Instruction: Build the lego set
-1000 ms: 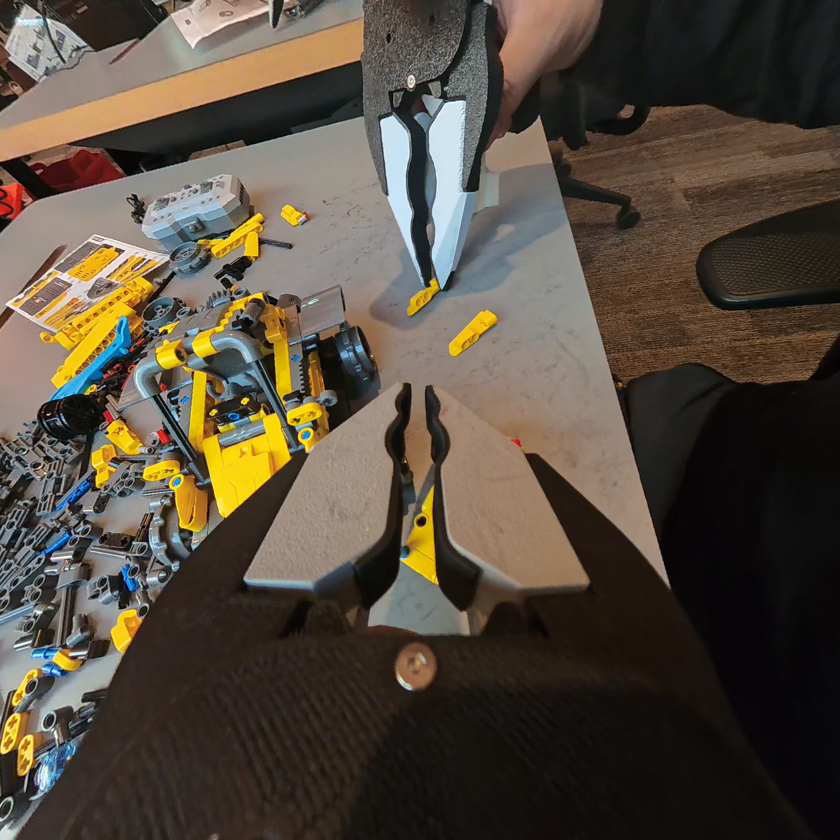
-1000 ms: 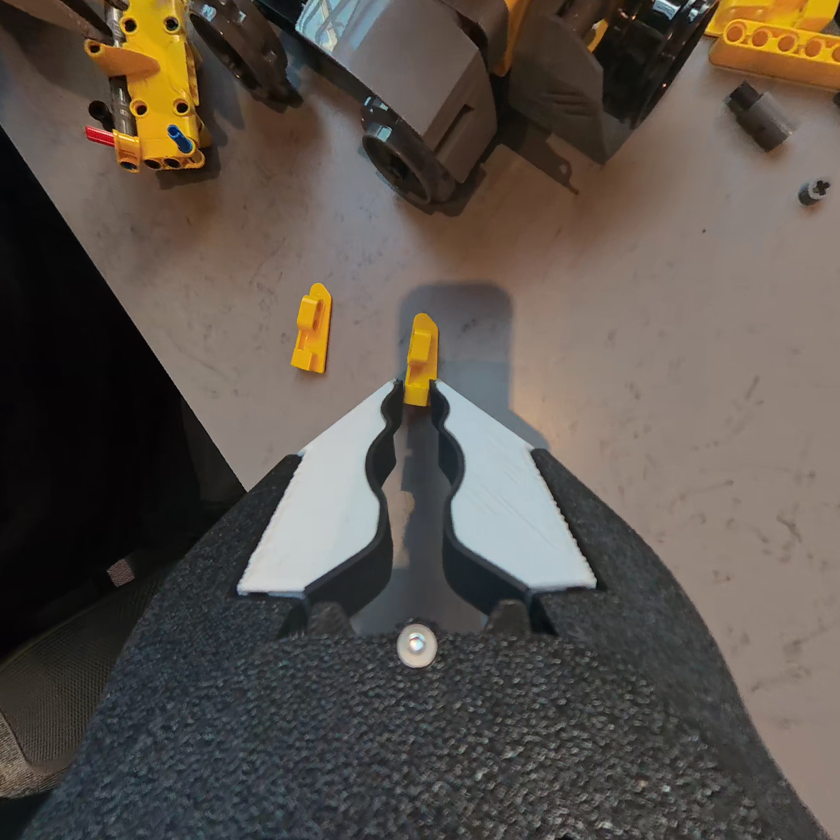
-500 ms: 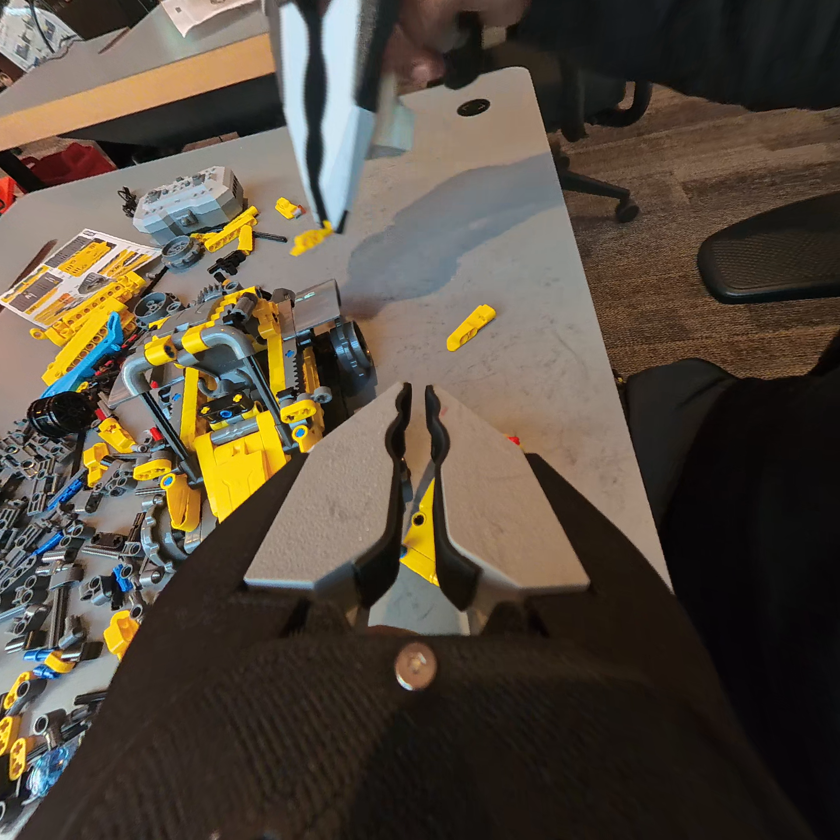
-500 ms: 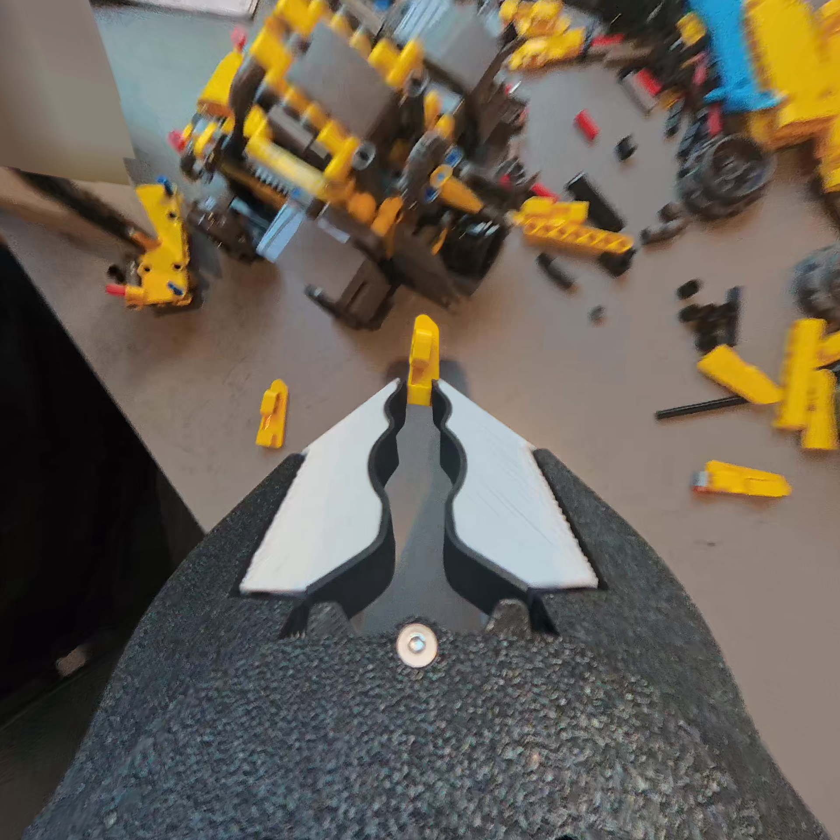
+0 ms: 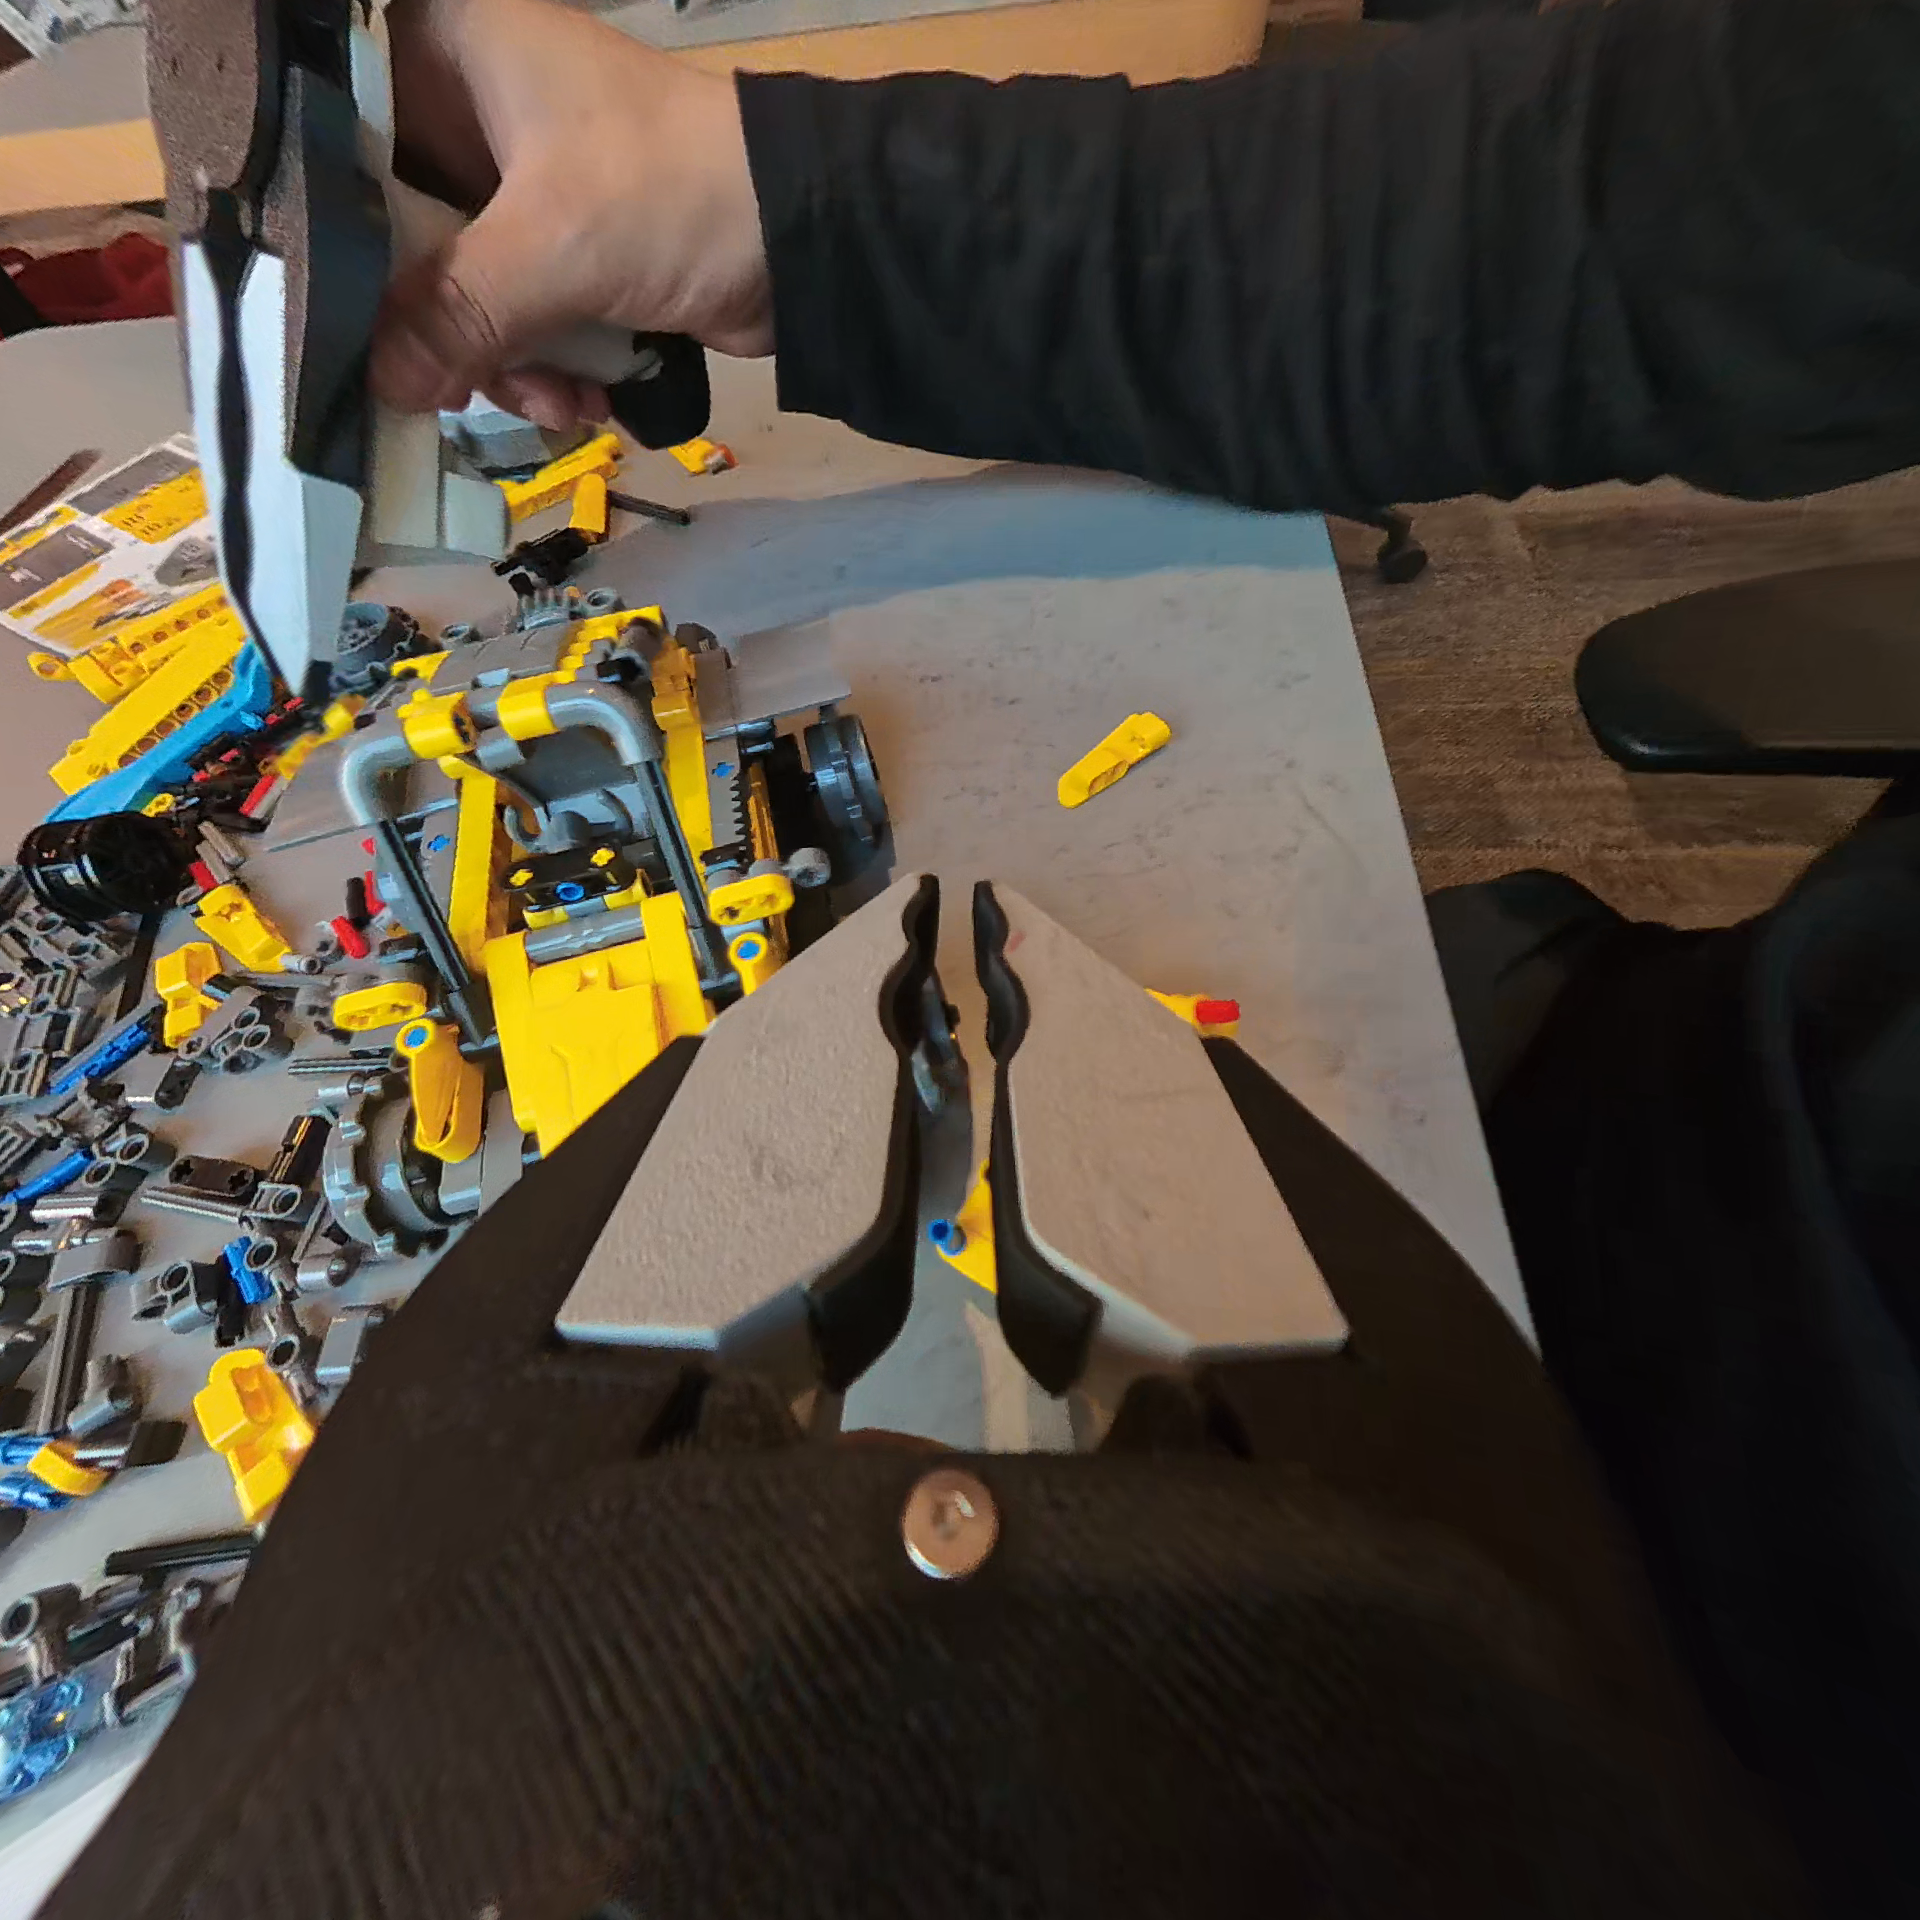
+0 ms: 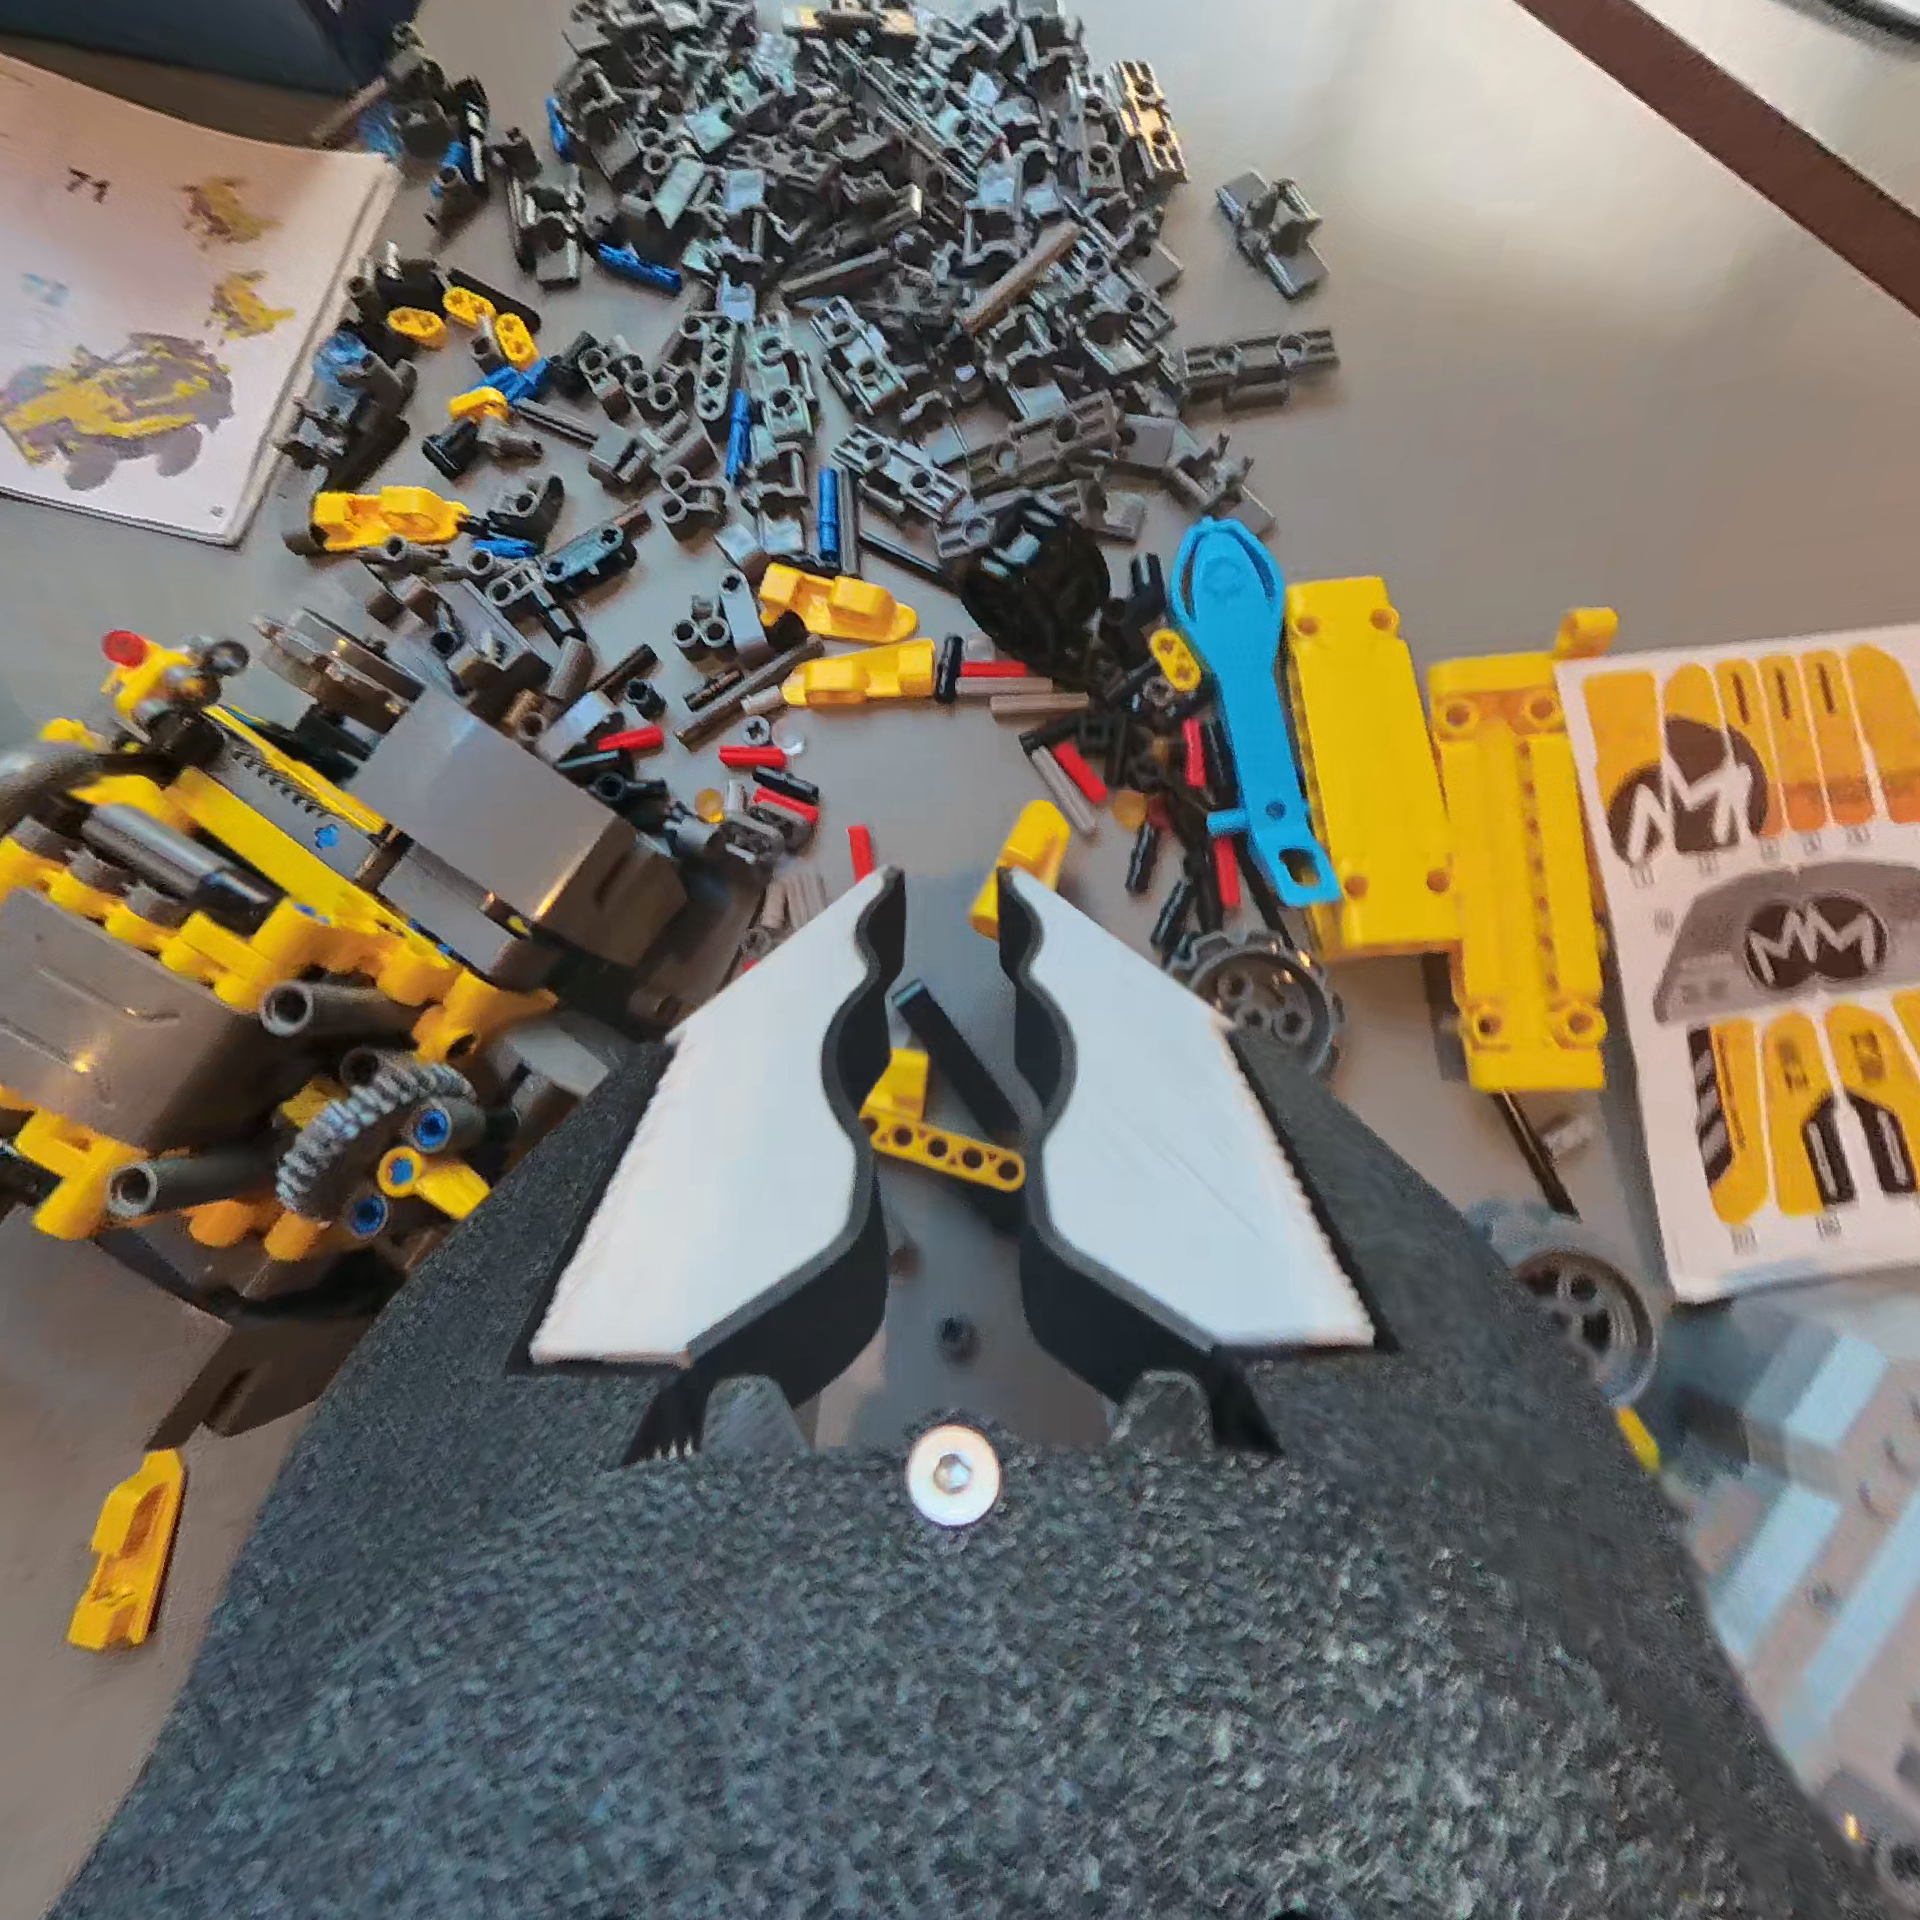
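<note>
**Hazards.** We read the right gripper [image 6: 951, 883] as open: its white fingers stand apart with a clear gap. A small yellow piece [image 6: 1023, 857] sits at the tip of the 1 o'clock finger. We cannot tell whether it touches that finger. If unsupported, it could drop among the loose parts [image 6: 883, 260] at 12 o'clock and be hard to find. It could also strike the yellow model [image 5: 582, 831].

The left gripper [image 5: 951, 885] shows only a narrow slit between its jaws. A yellow sub-assembly [image 5: 971, 1231] lies beneath them, near the table [image 5: 1195, 831] edge. We cannot tell whether it is clamped. A nudge toward 3 o'clock could push it off the edge.

**Pose.** The hand [image 5: 582, 229] holds the right gripper at 10 o'clock, tips pointing steeply down beside the model's far corner. The left gripper points forward, low over the table.
</note>
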Demonstrator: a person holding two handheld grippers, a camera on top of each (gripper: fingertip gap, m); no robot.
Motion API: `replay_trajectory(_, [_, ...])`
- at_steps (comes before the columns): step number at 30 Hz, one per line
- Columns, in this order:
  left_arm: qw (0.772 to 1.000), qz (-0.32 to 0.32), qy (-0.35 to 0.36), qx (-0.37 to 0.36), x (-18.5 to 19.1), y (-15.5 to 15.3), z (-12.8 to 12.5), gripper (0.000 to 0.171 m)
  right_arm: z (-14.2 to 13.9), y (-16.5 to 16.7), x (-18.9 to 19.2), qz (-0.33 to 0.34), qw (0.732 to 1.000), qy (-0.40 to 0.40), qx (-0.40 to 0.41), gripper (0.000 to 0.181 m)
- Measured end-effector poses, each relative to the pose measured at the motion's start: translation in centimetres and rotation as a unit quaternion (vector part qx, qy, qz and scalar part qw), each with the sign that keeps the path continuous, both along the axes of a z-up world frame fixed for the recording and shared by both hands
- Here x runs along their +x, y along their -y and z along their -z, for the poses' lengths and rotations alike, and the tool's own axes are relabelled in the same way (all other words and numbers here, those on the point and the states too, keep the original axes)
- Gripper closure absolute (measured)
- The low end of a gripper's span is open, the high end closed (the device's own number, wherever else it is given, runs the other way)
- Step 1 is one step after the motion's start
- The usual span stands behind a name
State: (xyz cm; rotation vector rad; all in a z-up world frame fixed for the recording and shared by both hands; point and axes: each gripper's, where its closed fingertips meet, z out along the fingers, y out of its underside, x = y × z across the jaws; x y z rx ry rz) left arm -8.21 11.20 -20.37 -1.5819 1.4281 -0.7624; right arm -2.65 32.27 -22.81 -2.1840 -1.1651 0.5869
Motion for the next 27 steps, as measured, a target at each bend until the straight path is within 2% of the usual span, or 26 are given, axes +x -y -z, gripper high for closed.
replay_trajectory(4, [0.999, -0.010, 0.021, -0.027, -0.3, -0.6, -0.6, 0.169, -0.6, -0.2, -2.9, -0.073, 0.997, -0.006, -0.010, 0.163])
replay_trajectory(9, [0.999, -0.019, 0.031, -0.039, -0.6, -1.1, -0.8, 0.168, 0.5, -1.1, -6.2, -0.185, 0.980, 0.067, 0.034, 0.163])
replay_trajectory(13, [0.999, -0.023, 0.033, -0.037, -0.8, -1.4, -0.9, 0.168, 1.2, -1.8, -7.7, -0.248, 0.962, 0.106, 0.043, 0.167])
replay_trajectory(18, [0.998, -0.025, 0.045, -0.045, -1.1, -1.6, -1.4, 0.168, 1.8, -1.9, -8.3, -0.287, 0.949, 0.124, 0.033, 0.167])
replay_trajectory(27, [0.997, -0.026, 0.046, -0.056, -1.1, -1.8, -1.2, 0.168, 3.0, -1.4, -8.5, -0.309, 0.943, 0.122, 0.007, 0.173])
